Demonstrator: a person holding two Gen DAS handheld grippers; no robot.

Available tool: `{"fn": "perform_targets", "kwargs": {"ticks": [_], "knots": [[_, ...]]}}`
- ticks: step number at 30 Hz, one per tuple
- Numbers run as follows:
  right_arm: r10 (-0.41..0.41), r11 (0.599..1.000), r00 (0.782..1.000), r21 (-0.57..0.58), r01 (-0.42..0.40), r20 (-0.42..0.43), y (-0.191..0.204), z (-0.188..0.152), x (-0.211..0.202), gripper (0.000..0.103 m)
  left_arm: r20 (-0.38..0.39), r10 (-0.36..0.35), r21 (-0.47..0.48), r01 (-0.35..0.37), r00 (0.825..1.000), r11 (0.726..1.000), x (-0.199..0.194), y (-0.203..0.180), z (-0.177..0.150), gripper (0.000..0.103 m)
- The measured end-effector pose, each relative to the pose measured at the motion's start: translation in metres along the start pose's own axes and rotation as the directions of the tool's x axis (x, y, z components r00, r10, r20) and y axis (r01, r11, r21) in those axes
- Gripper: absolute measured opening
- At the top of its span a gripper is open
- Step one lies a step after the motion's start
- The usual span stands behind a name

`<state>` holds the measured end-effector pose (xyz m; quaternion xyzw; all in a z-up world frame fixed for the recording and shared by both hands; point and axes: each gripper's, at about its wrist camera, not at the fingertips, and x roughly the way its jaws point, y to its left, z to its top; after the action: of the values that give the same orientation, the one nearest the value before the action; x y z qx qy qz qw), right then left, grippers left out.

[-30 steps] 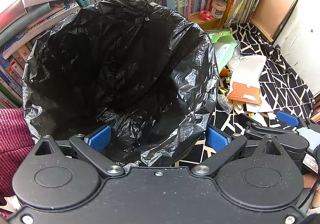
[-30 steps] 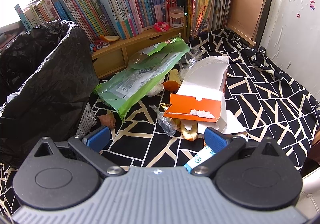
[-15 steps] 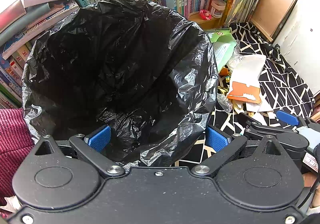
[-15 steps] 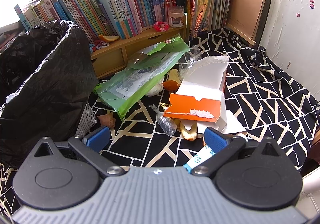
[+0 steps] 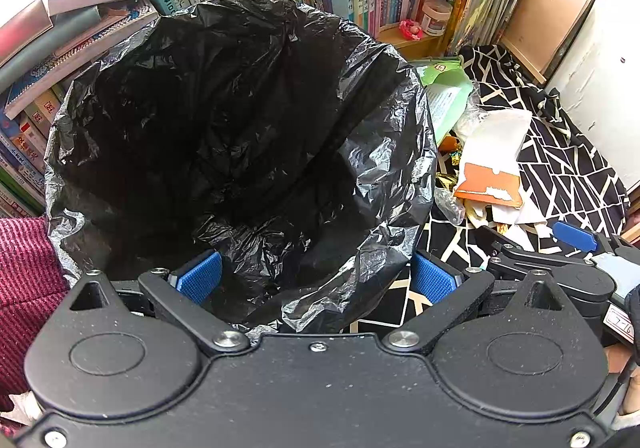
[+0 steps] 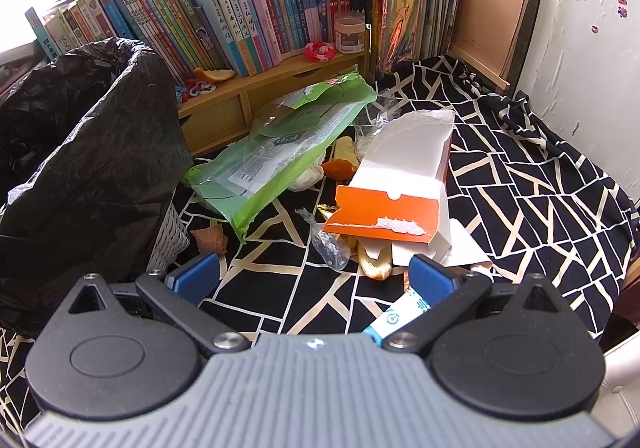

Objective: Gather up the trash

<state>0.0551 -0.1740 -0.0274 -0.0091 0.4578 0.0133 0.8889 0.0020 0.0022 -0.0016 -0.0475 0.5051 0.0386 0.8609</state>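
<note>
A black bin bag (image 5: 240,136) is seen beside a black cloth (image 6: 540,184) patterned with cream lines. On it are shown an orange and white box (image 6: 400,188), a green wrapper (image 6: 288,152) and blue finger pads (image 6: 430,280).

Glossy crinkled plastic bin bag (image 5: 240,136)

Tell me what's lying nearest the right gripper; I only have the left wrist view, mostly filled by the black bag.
Observer: A blue-and-white wrapper lies just below the right gripper, whose jaws are open and empty.
Operator: Anything on the cloth beside the bin?
Observer: Yes, a brown scrap lies near the foot of the bin, left of the green packet.
Operator: Any peel about?
Observer: One piece pokes out from under the orange box.
</note>
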Motion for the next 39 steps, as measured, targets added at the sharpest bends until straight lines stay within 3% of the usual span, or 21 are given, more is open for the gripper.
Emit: {"fn": "perform_targets", "kwargs": {"ticks": [15, 21, 25, 29, 32, 35, 36, 37, 39], "knots": [[-0.019, 1.0, 1.0, 0.002, 0.019, 0.024, -0.001, 0.002, 0.0, 0.103, 0.068, -0.028, 0.051, 0.024, 0.997, 0.998, -0.021, -0.004, 0.0, 0.1], [-0.144, 0.988, 0.986, -0.047, 0.148, 0.08, 0.002, 0.007, 0.005, 0.103, 0.158, -0.044, 0.061, 0.035, 0.987, 0.998, -0.046, 0.005, 0.006, 0.1], [-0.146, 0.989, 0.988, -0.001, 0.146, 0.054, -0.008, 0.007, 0.012, 0.103, 0.201, 0.073, 0.012, -0.077, 0.977, 0.997, -0.051, 0.023, 0.015, 0.096], [-0.151, 0.989, 0.984, 0.006, 0.151, 0.098, -0.009, 0.006, 0.008, 0.099, 0.239, 0.256, -0.054, -0.25, 0.937, 0.967, -0.044, 0.044, 0.023, 0.092], [-0.148, 0.989, 0.981, -0.003, 0.149, 0.123, -0.007, 0.006, 0.008, 0.092, 0.248, 0.328, -0.078, -0.319, 0.911, 0.945, -0.035, 0.062, 0.029, 0.082], [-0.16, 0.987, 0.98, -0.003, 0.161, 0.119, -0.007, 0.005, 0.013, 0.079, 0.2, 0.336, -0.108, -0.32, 0.92, 0.941, -0.024, 0.08, 0.035, 0.077], [-0.164, 0.986, 0.98, -0.003, 0.165, 0.112, -0.007, 0.005, 0.015, 0.077, 0.177, 0.329, -0.126, -0.31, 0.927, 0.942, -0.02, 0.086, 0.037, 0.069], [-0.166, 0.986, 0.98, -0.001, 0.167, 0.105, -0.008, 0.005, 0.018, 0.075, 0.163, 0.327, -0.143, -0.306, 0.931, 0.941, -0.016, 0.092, 0.037, 0.069], [-0.167, 0.986, 0.982, 0.004, 0.168, 0.092, -0.01, 0.004, 0.023, 0.072, 0.16, 0.346, -0.151, -0.323, 0.925, 0.934, -0.012, 0.098, 0.037, 0.069]]}}
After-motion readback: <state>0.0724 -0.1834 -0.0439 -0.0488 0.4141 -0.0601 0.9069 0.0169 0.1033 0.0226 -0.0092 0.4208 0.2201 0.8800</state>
